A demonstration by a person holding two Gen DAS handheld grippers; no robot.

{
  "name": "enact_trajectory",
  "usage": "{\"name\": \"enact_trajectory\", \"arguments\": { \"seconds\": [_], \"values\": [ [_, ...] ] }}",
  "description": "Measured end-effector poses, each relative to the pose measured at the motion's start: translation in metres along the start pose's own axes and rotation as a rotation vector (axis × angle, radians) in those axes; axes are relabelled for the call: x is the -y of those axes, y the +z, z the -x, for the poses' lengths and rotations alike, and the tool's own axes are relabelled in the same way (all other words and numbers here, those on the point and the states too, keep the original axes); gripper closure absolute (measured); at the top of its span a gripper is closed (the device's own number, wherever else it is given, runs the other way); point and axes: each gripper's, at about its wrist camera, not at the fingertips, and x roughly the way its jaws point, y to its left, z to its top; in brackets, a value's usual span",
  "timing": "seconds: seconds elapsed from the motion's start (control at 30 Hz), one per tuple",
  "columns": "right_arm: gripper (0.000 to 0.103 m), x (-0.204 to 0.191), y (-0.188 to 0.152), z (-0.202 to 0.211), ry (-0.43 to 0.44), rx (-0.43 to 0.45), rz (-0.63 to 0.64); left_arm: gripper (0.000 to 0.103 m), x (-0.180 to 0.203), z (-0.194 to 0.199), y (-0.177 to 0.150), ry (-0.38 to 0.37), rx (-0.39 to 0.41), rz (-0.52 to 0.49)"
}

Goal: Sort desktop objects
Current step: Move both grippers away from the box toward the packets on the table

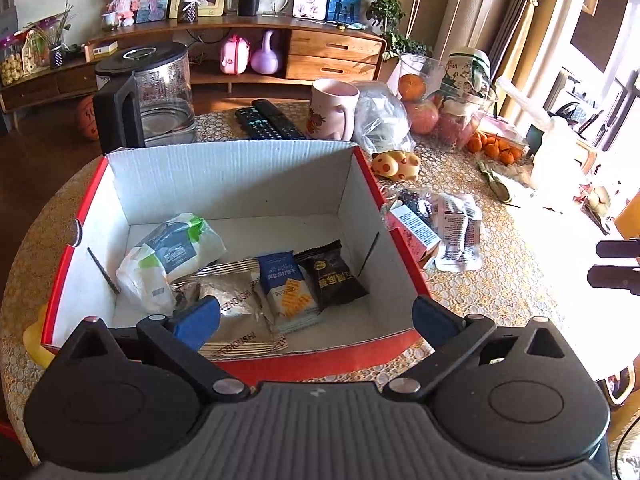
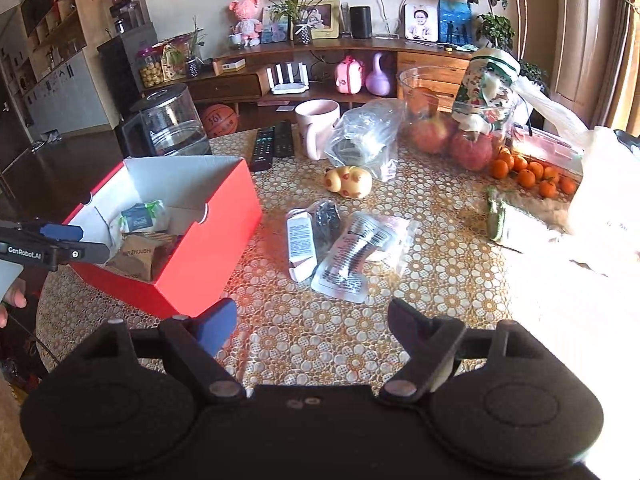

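Note:
A red cardboard box (image 1: 400, 256) with a white inside stands on the table; it also shows in the right wrist view (image 2: 208, 240). In it lie a white and green pouch (image 1: 172, 256), a silver packet (image 1: 236, 312), a blue snack packet (image 1: 286, 288) and a black snack packet (image 1: 334, 276). My left gripper (image 1: 316, 320) is open and empty over the box's near edge. My right gripper (image 2: 312, 324) is open and empty above the tablecloth. Ahead of it lie a white carton (image 2: 301, 242), a dark packet (image 2: 326, 220) and a clear printed pouch (image 2: 352, 256).
A yellow spotted toy (image 2: 348, 182), pink mug (image 2: 316, 128), two remotes (image 2: 274, 142), clear plastic bag (image 2: 364, 136) and glass kettle (image 2: 168, 124) stand further back. Apples (image 2: 448, 136), small oranges (image 2: 528, 172) and white bags (image 2: 600, 196) fill the right side.

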Motion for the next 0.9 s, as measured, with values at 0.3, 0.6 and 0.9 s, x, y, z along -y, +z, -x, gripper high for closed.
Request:
{"name": "enact_trajectory", "arguments": {
  "seconds": [0.3,0.6,0.9],
  "values": [
    [0.021,0.027,0.007,-0.005,-0.015,-0.01,-0.085,0.0,0.051,-0.008,0.004,-0.089,-0.028,-0.049],
    [0.021,0.043,0.023,-0.018,-0.013,-0.012,-0.16,0.0,0.105,-0.027,0.02,-0.171,-0.066,-0.09],
    [0.022,0.056,0.037,-0.04,0.003,-0.036,-0.256,0.0,0.135,-0.061,0.038,-0.143,-0.099,-0.058]
  ]
}}
